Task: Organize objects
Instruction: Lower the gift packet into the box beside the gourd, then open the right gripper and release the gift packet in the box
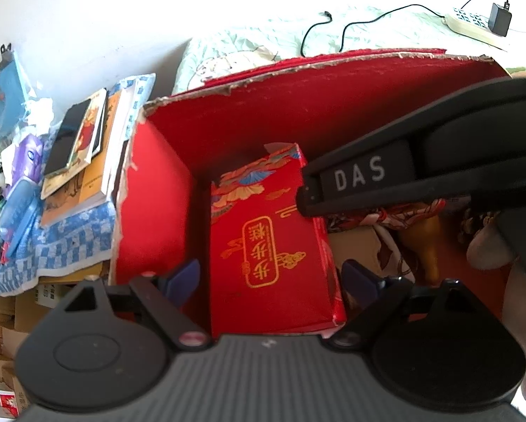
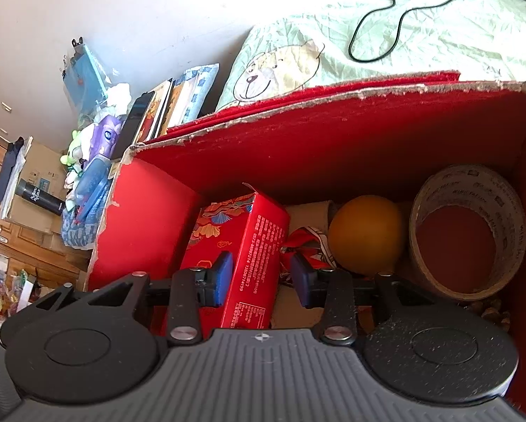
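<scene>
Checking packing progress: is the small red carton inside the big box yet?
Inside. The small red carton stands within the big red box's walls.

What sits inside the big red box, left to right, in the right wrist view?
Small red printed carton → crumpled red patterned cloth → orange ball → brown packing tape roll.

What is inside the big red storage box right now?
Inside the red box: a red printed carton, an orange ball, a tape roll and patterned cloth. Anything beneath them is covered.
</scene>
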`<state>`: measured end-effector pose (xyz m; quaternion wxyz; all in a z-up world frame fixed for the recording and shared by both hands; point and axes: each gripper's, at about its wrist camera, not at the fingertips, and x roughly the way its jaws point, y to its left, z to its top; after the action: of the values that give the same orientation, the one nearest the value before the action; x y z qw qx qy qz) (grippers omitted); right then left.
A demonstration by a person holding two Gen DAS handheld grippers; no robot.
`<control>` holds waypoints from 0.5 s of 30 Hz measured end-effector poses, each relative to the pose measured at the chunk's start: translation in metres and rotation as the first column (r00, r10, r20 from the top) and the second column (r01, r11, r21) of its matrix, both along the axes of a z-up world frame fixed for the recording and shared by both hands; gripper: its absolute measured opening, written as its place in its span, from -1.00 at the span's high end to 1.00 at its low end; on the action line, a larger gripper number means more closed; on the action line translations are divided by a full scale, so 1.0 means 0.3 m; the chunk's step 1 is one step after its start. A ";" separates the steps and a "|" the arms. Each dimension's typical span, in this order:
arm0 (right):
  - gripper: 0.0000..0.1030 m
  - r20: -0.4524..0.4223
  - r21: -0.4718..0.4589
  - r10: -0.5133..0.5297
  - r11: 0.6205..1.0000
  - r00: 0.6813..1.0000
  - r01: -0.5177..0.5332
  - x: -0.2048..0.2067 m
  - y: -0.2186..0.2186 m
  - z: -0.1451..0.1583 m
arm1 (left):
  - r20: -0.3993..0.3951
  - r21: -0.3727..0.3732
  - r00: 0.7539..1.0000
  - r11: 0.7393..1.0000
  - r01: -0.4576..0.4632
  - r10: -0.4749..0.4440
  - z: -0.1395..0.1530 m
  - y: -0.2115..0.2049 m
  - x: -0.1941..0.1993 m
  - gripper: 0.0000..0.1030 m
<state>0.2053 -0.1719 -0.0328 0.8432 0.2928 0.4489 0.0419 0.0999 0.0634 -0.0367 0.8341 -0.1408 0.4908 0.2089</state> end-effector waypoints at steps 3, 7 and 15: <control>0.24 0.005 -0.015 -0.013 1.000 1.000 0.014 -0.005 -0.001 0.002 | 0.003 0.016 1.000 1.000 -0.007 0.007 0.002 -0.005 -0.001 -0.76; 0.24 0.009 -0.024 -0.020 1.000 1.000 0.020 -0.005 -0.002 0.002 | 0.013 0.007 1.000 1.000 -0.003 0.003 0.001 -0.002 -0.006 -0.76; 0.27 0.016 -0.093 -0.042 0.995 0.999 0.044 -0.022 0.006 0.029 | 0.025 0.025 1.000 1.000 0.010 -0.010 0.012 -0.013 -0.005 -0.77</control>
<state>0.1987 -0.1702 -0.0240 0.8599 0.2624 0.4379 0.0048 0.0983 0.0594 -0.0331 0.8429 -0.1304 0.4782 0.2092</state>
